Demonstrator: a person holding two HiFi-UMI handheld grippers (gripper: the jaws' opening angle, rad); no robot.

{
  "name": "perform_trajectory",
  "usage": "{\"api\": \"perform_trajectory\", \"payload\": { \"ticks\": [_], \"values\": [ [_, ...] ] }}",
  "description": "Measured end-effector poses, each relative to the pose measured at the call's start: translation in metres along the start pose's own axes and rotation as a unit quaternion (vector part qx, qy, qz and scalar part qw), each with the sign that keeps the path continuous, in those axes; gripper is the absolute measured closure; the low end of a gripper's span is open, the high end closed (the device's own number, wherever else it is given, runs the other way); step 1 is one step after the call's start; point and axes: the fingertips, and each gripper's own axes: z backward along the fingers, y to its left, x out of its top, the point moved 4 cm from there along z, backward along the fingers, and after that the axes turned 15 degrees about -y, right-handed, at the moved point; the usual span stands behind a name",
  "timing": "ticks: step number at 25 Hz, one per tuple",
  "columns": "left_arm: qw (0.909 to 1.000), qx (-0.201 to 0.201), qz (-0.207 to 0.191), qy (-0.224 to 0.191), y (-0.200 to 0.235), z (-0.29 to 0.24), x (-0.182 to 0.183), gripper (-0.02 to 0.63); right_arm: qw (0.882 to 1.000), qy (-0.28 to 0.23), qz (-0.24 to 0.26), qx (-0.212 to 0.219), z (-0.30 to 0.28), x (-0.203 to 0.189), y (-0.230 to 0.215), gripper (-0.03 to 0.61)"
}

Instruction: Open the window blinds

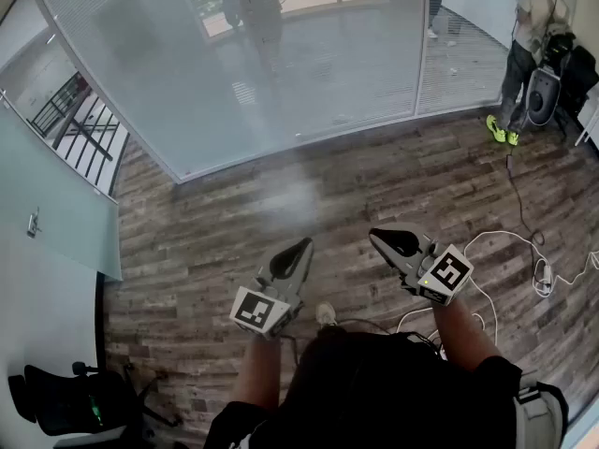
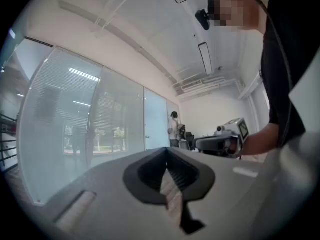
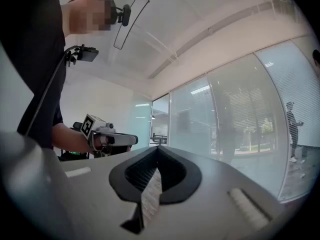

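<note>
- Left gripper (image 1: 305, 242): jaws pressed together, tips meeting, nothing between them. Held level in front of the person's body, over the wood floor (image 1: 206, 241).
- Right gripper (image 1: 375, 235): jaws also pressed together, nothing pinched. Held just beside the left one and tilted slightly up.
- The two grippers are near each other but apart. Their tips point roughly toward the glass wall (image 1: 393, 82).
- Each gripper view shows the other gripper off to the side, held in a hand with the marker cube facing the camera.
- Blinds (image 1: 309, 64): fine horizontal slats behind the glass wall, covering the panels from top to bottom. They are straight ahead of the person and well apart from both grippers, and nothing touches them.
- The slats read as a hazy grey sheet. A brighter band with greenery shows through partway up, and there is a dark upright shape in the middle panel. I can't tell whether that shape is a reflection or something behind the glass.
- No cord or wand for the blinds can be made out in any view.
- Frosted door (image 1: 56, 223) with a small handle at the left, next to the glass wall.
- Second person (image 1: 529, 36) stands at the far right end of the glass wall, with a dark bag or case beside them.
- White cables (image 1: 510, 246) lie loose on the floor to the right of the right gripper.
- Dark office chair (image 1: 65, 400) at the lower left, well clear of both grippers.
</note>
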Motion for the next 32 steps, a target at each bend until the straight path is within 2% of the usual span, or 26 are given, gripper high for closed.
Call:
{"api": "perform_trajectory", "payload": {
  "ticks": [3, 6, 9, 12, 16, 22, 27, 32],
  "values": [
    [0.9998, 0.012, 0.004, 0.018, -0.001, 0.004, -0.001, 0.609, 1.000, -0.001, -0.002, -0.002, 0.000, 0.003, -0.001, 0.574],
    [0.9999, 0.008, -0.002, 0.007, -0.001, 0.006, -0.004, 0.609, 1.000, -0.019, -0.001, 0.008, 0.000, 0.005, 0.000, 0.574],
    [0.9999, 0.012, -0.003, 0.005, 0.002, 0.010, -0.011, 0.609, 1.000, -0.001, -0.006, 0.011, 0.000, 0.002, 0.003, 0.574],
    [0.9999, 0.009, 0.002, 0.009, 0.000, 0.003, -0.002, 0.609, 1.000, 0.003, -0.005, 0.012, -0.002, 0.001, 0.004, 0.574],
    [0.9999, 0.009, 0.008, 0.006, -0.003, -0.001, 0.001, 0.609, 0.999, -0.017, -0.020, -0.020, -0.001, 0.007, -0.006, 0.574],
    [1.0000, 0.007, -0.007, 0.002, 0.000, 0.006, -0.010, 0.609, 0.999, -0.036, -0.030, -0.018, 0.003, 0.006, -0.007, 0.574],
    [0.9999, 0.004, -0.015, 0.000, 0.002, 0.007, -0.016, 0.609, 0.999, -0.012, -0.029, -0.010, 0.003, 0.002, -0.003, 0.574],
    [0.9998, 0.011, 0.006, 0.013, -0.003, 0.005, -0.009, 0.610, 0.999, -0.022, -0.034, -0.018, 0.001, 0.005, -0.004, 0.574]
  ]
}}
